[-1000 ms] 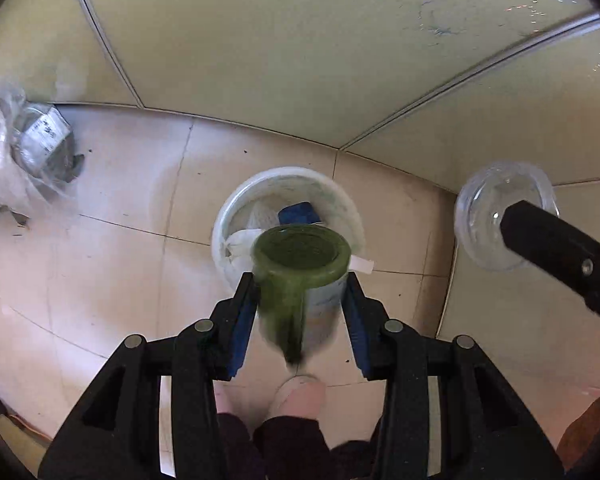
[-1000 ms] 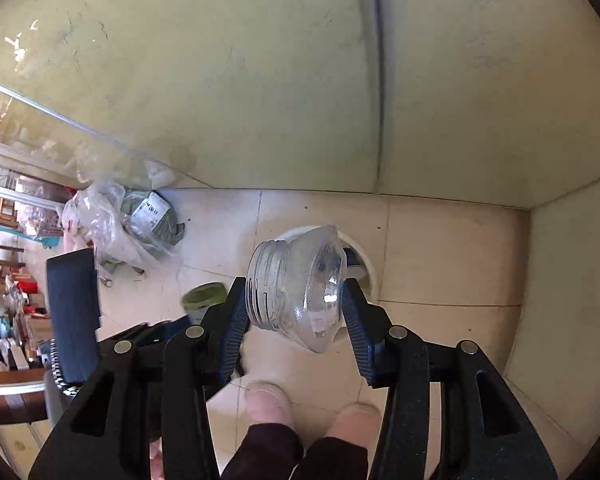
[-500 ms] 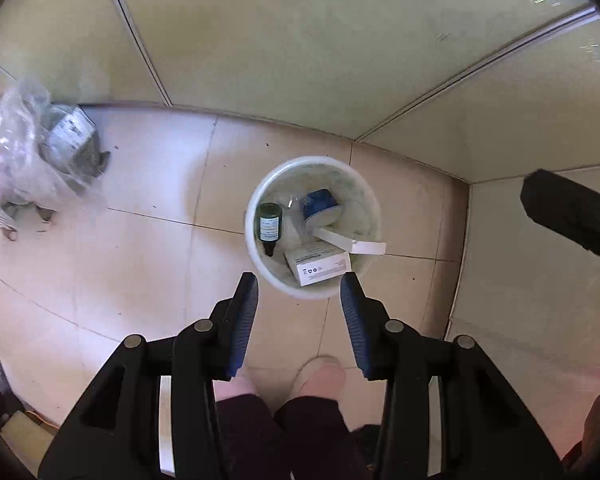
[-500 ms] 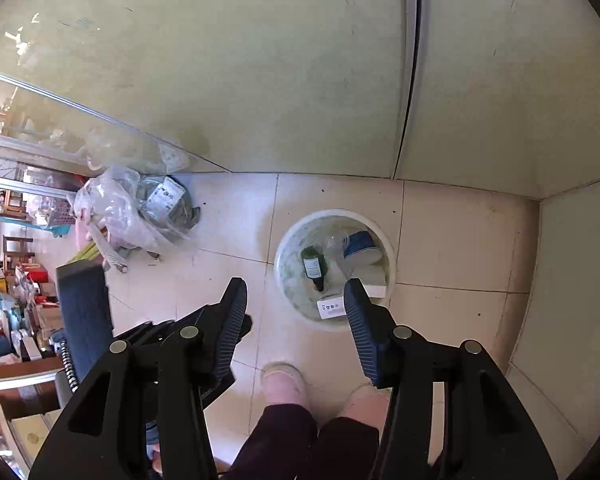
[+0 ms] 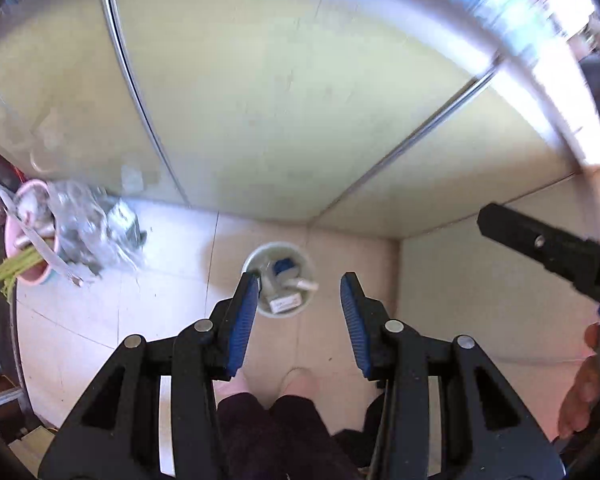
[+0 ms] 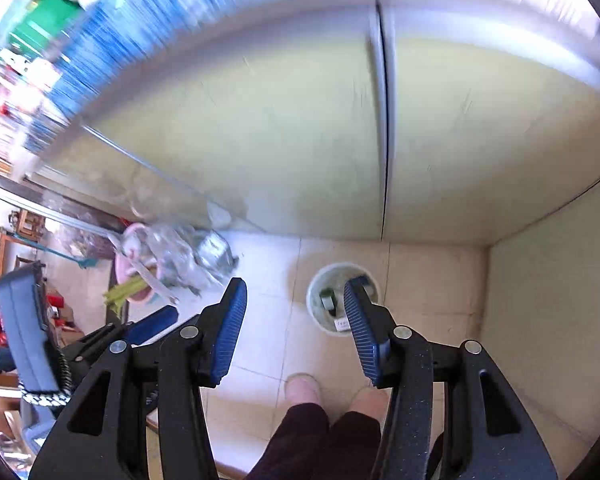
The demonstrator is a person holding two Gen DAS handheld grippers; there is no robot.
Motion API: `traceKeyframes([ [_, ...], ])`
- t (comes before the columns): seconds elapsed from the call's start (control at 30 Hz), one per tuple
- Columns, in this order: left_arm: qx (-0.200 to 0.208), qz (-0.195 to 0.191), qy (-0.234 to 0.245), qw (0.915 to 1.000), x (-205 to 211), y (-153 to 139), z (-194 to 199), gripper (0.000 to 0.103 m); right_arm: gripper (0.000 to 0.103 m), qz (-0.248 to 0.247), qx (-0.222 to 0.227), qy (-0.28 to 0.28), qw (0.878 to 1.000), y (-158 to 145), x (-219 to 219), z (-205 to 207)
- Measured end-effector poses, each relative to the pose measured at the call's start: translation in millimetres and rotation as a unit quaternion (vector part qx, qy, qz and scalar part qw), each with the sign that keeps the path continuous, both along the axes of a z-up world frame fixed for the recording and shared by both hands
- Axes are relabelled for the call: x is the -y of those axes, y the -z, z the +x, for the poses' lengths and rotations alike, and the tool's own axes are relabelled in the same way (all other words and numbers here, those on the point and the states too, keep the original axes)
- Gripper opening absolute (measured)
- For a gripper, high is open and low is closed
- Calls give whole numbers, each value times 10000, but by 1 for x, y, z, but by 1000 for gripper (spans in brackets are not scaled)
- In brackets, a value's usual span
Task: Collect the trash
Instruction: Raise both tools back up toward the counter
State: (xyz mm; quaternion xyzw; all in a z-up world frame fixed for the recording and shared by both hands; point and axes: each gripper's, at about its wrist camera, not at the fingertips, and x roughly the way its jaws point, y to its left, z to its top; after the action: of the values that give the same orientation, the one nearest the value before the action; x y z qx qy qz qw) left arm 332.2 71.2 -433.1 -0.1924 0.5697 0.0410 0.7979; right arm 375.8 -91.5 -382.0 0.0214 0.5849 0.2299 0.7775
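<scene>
A round white trash bin (image 5: pixel 308 266) stands on the tiled floor far below, in the corner by the yellow walls. It holds a small green bottle (image 6: pixel 327 298), a white box (image 5: pixel 286 303) and a blue item (image 5: pixel 285 265). My left gripper (image 5: pixel 299 300) is open and empty, high above the bin. My right gripper (image 6: pixel 295 304) is open and empty too; its right finger (image 6: pixel 360 320) covers part of the bin (image 6: pixel 314 312). The right gripper's finger (image 5: pixel 548 244) shows at the right of the left wrist view.
A crumpled clear plastic bag (image 5: pixel 86 224) and a pink tub (image 5: pixel 30 236) with green stalks lie on the floor to the left. The person's feet (image 6: pixel 304 386) and dark trousers are below the grippers. Yellow walls enclose the corner. Upper edges are motion-blurred.
Both grippers dropped their loads into the bin: the left its green bottle, the right its clear container. Both have since risen, so the bin looks much smaller.
</scene>
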Motion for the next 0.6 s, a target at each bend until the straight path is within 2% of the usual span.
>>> traceKeyframes([
  [0.13,498,244,-91,9984,1,-89,-9,41,47,165,383,59,9991,-65,13,-9],
  [0.27,962,482,-221,9939,-1,-162,-21,41,48,307,780,62,9965,-122,24,-19],
  [0.37,1265,713,-347,9888,-1,-205,-27,44,54,359,1125,51,9930,-160,27,-27],
  [0.47,1610,873,-457,9820,-4,-244,-36,49,54,432,1388,67,9894,-189,28,-28],
  [0.6,1942,1073,-564,9734,-16,-285,-40,50,55,648,1623,146,9845,-224,21,-30],
])
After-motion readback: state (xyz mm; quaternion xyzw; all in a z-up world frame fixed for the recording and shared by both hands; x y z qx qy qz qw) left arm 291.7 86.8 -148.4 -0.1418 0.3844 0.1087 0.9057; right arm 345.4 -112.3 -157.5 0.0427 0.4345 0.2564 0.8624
